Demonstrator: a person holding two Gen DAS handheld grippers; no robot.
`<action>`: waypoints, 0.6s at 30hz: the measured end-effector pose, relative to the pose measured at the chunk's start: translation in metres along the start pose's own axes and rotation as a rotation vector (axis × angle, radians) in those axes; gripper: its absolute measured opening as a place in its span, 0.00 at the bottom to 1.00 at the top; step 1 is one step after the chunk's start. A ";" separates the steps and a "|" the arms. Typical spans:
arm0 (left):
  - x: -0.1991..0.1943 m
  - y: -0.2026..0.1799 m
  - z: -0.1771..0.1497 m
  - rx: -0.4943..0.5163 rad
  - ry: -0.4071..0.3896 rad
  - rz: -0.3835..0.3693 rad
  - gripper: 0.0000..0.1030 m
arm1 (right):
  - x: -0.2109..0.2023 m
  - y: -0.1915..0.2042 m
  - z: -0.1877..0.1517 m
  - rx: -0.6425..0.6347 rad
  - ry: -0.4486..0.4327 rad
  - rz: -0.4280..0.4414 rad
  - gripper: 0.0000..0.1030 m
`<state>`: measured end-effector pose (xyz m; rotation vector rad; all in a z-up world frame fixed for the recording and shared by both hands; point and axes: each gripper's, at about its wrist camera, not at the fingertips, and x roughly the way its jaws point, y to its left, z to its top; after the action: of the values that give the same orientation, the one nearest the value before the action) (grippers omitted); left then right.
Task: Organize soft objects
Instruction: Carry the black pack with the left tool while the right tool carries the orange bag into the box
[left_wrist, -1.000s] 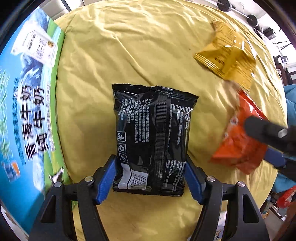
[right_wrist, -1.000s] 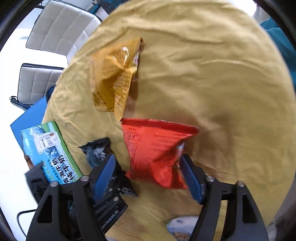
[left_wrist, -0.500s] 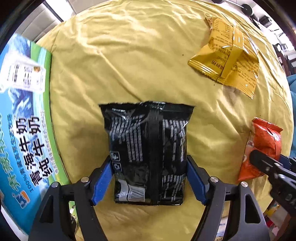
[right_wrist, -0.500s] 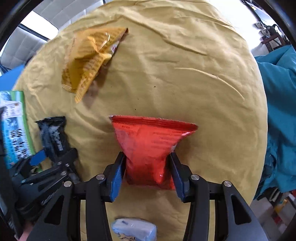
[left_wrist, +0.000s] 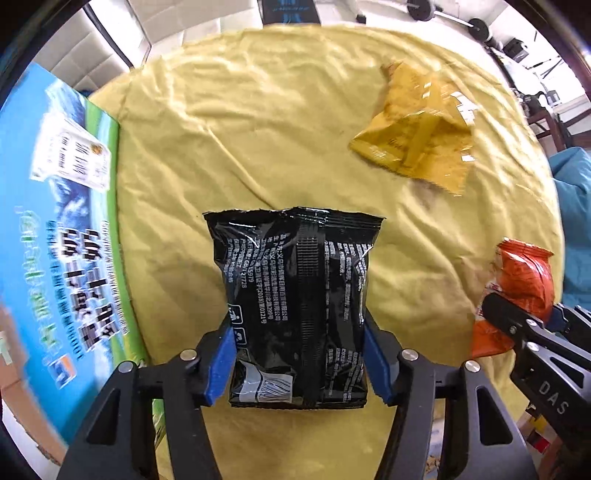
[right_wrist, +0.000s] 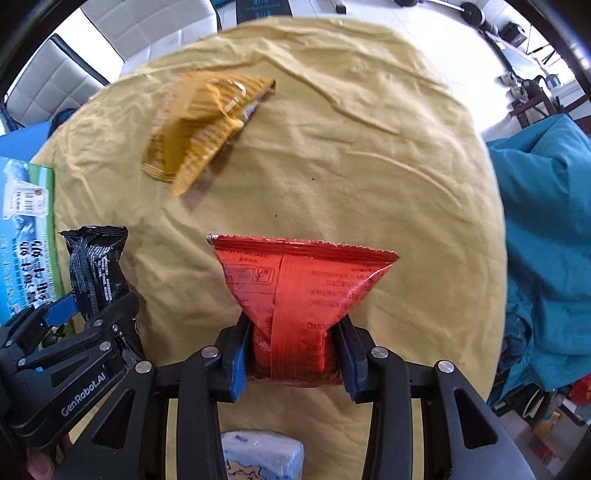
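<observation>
Left gripper (left_wrist: 300, 363) closing, pinching black packet (left_wrist: 295, 295); right gripper (right_wrist: 293, 360) pinching red packet (right_wrist: 295, 295); both packets' long axes run away from fingers; yellow packet (right_wrist: 203, 129) lies far-left, nearer right gripper.

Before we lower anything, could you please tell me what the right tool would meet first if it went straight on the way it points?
The right tool is shut on the red packet, so the packet's far edge would lead. Straight ahead lies only the yellow cloth, as far as the wrist view shows; depth is unclear.
</observation>
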<state>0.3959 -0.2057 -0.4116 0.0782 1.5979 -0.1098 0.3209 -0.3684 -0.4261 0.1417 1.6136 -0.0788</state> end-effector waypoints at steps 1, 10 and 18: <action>-0.008 -0.001 -0.001 0.007 -0.016 -0.004 0.56 | -0.005 0.002 -0.002 -0.004 -0.011 -0.002 0.41; -0.104 0.012 -0.019 0.031 -0.197 -0.053 0.56 | -0.094 0.022 -0.043 -0.037 -0.184 0.014 0.40; -0.160 0.078 -0.095 -0.016 -0.321 -0.098 0.56 | -0.170 0.050 -0.077 -0.086 -0.301 0.060 0.40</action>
<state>0.3156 -0.1137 -0.2510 -0.0295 1.2816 -0.1772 0.2587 -0.3152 -0.2511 0.1057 1.3089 0.0151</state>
